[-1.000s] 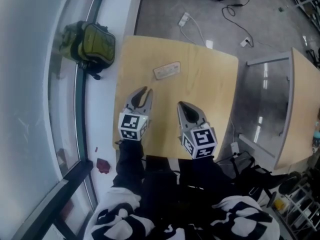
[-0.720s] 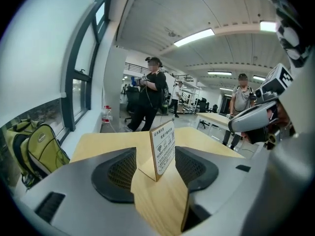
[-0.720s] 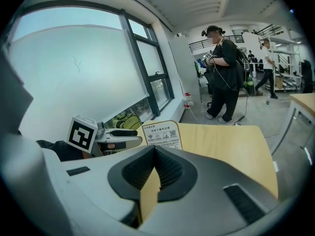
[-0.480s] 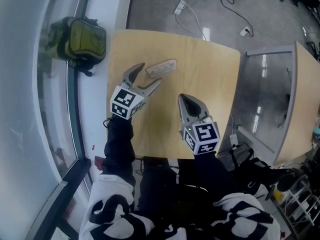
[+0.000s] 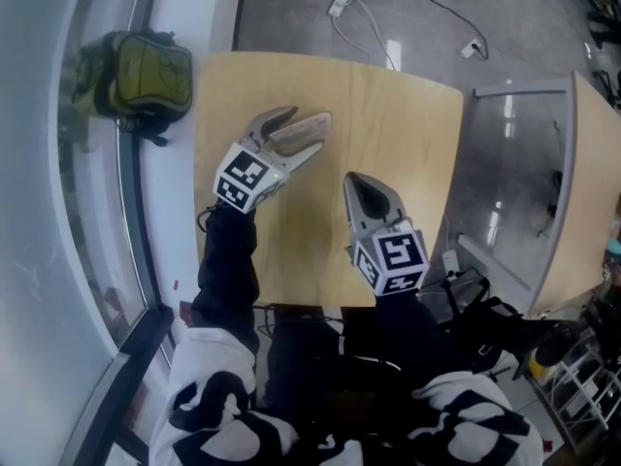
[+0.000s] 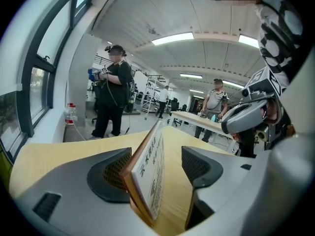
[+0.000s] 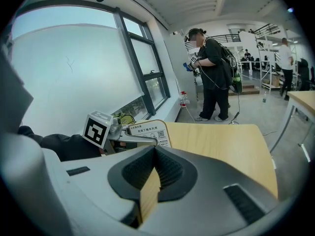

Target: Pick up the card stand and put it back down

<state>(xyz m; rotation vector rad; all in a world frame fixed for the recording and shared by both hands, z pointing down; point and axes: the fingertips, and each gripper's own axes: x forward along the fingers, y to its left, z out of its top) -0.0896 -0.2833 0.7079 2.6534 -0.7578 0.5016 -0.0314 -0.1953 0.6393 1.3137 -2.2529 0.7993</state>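
Your left claw (image 5: 297,134) has just opened wide around the card stand (image 6: 150,173), which rests on the surface (image 5: 388,144) ungripped. Your right claw (image 5: 357,183) is closed and empty. Either the lift is still ahead, or the stand is already set back.

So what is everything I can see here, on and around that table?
table: one, light wood, under both grippers
card stand: one, white printed face with a wood edge, standing on the table
backpack: one, olive green, by the window left of the table
power strip: one, white, with its cable on the grey floor beyond the table
second table: one, light wood, to the right
people: several, far off in the room, the nearest in black
left gripper: one, grey, jaws have just been opening and stand apart with the card stand between them
right gripper: one, grey, shut and empty over the table
sleeves: two, black
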